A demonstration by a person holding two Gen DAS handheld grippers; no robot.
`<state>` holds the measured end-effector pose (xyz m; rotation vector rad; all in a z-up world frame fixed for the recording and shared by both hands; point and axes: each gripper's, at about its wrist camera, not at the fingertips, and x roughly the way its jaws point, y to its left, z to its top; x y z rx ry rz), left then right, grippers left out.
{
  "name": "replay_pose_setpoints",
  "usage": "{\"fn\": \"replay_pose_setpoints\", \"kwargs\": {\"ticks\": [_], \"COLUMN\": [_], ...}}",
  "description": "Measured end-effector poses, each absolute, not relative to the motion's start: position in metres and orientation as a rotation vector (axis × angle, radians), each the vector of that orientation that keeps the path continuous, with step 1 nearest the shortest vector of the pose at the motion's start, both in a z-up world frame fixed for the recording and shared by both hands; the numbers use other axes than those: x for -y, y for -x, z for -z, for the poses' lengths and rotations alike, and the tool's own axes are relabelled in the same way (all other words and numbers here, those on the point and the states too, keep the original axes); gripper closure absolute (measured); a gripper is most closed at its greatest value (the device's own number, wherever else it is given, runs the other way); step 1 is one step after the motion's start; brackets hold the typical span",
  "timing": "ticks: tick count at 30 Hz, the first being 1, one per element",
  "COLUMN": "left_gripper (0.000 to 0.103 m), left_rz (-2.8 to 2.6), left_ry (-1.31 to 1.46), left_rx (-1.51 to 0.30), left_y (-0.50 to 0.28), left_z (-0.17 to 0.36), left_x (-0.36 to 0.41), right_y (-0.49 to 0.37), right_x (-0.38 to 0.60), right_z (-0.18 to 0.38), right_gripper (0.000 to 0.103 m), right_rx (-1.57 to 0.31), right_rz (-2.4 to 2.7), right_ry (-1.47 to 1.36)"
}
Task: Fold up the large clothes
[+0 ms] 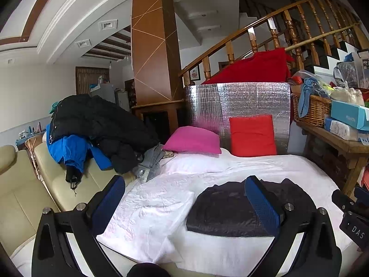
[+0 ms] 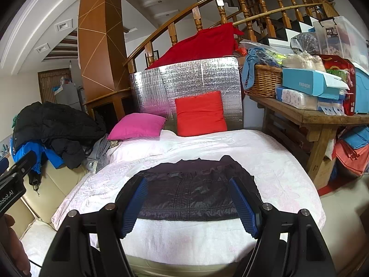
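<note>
So the dark garment [image 2: 191, 189] is already folded into a flat rectangle on the white blanket [image 2: 265, 161], down around 6 o'clock in the right wrist view and more like 4 o'clock from the left one. Both the left gripper [image 1: 184, 202] and right gripper [image 2: 189, 202] have their blue fingers spread wide, holding nothing. The pile of jackets [image 1: 92, 124] sits on the sofa at 9 o'clock, with the pink pillow [image 1: 193, 139] and red pillow [image 1: 252, 136] near 12.

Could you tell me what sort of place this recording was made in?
Probably a lived-in home's living area: a wooden staircase rises behind a white-covered sofa with cushions, and coats are piled alongside.
</note>
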<state>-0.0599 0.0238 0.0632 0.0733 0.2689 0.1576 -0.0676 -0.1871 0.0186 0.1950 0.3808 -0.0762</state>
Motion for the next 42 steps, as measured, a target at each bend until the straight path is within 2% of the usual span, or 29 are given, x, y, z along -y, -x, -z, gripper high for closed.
{"fn": "replay_pose_setpoints", "kwargs": {"ticks": [42], "left_gripper": [0.0], "left_rz": [-0.159], "left_ry": [-0.057], "left_rx": [-0.259], "left_y": [0.0607], "left_z": [-0.067], "left_x": [-0.0301], "right_y": [0.0672], "right_x": [0.1879], "right_z": [-0.0242], "right_gripper": [0.027], "right_rx": [-0.353], "right_rz": [0.081], "right_ry": [-0.175]}}
